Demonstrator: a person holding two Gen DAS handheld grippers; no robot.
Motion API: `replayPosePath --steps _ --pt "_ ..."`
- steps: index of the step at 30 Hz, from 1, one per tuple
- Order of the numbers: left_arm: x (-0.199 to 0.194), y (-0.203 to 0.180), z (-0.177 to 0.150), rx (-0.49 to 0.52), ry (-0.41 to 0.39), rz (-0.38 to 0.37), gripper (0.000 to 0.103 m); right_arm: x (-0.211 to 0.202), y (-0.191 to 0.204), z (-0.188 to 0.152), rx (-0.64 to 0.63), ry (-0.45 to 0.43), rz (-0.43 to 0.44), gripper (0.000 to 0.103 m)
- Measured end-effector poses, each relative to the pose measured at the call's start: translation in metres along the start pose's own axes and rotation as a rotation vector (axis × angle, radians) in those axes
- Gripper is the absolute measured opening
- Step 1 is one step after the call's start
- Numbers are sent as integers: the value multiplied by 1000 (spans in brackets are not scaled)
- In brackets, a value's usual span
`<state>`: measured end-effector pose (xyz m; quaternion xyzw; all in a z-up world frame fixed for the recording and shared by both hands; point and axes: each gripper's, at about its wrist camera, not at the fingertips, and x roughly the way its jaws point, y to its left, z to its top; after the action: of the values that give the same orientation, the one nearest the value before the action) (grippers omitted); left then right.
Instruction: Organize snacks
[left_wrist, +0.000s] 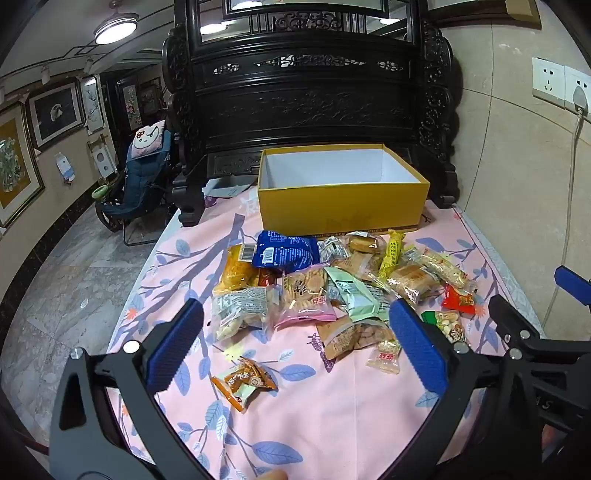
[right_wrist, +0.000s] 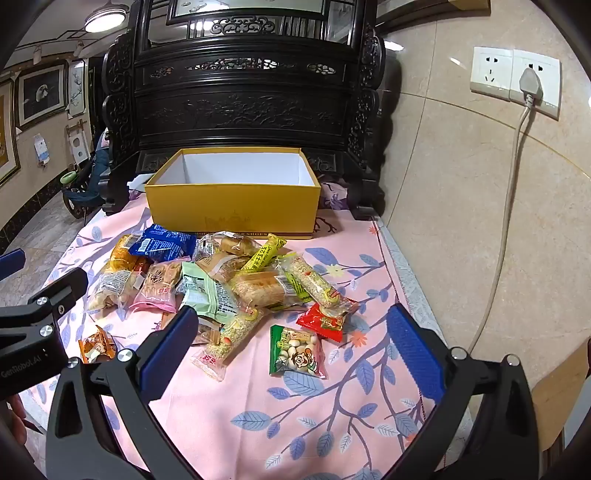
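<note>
A yellow box (left_wrist: 340, 206) (right_wrist: 232, 210) with a white inside stands open and empty at the back of the table. In front of it lies a heap of wrapped snacks: a blue packet (left_wrist: 284, 251) (right_wrist: 160, 242), a pink packet (left_wrist: 304, 295), a pale green packet (right_wrist: 208, 291), a red packet (right_wrist: 321, 321) and a green packet (right_wrist: 295, 350). An orange packet (left_wrist: 243, 380) (right_wrist: 96, 345) lies apart, nearer to me. My left gripper (left_wrist: 295, 343) hangs open above the near side of the heap, holding nothing. My right gripper (right_wrist: 291, 343) is open too, over the green packet, and empty.
A pink cloth with blue leaves (left_wrist: 325, 417) covers the table. A dark carved wooden screen (left_wrist: 310, 92) stands behind the box. On the right are a tiled wall, sockets (right_wrist: 517, 81) and a hanging cord. The table's left edge drops to a marble floor (left_wrist: 66, 295).
</note>
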<state>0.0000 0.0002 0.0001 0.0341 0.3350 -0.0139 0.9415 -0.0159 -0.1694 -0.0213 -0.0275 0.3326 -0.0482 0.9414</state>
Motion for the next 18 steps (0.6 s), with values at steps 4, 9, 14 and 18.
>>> replayPosePath --steps 4,9,14,18 --pt "1 1 0 -1 2 1 101 0 0 0 -2 0 -1 102" --pt "0 0 0 1 0 1 101 -1 0 0 -3 -2 -2 102" --pt "0 0 0 1 -1 0 101 -1 0 1 -4 -2 -3 102" --pt "0 0 0 1 -2 -1 101 -1 0 1 -4 -3 -4 102"
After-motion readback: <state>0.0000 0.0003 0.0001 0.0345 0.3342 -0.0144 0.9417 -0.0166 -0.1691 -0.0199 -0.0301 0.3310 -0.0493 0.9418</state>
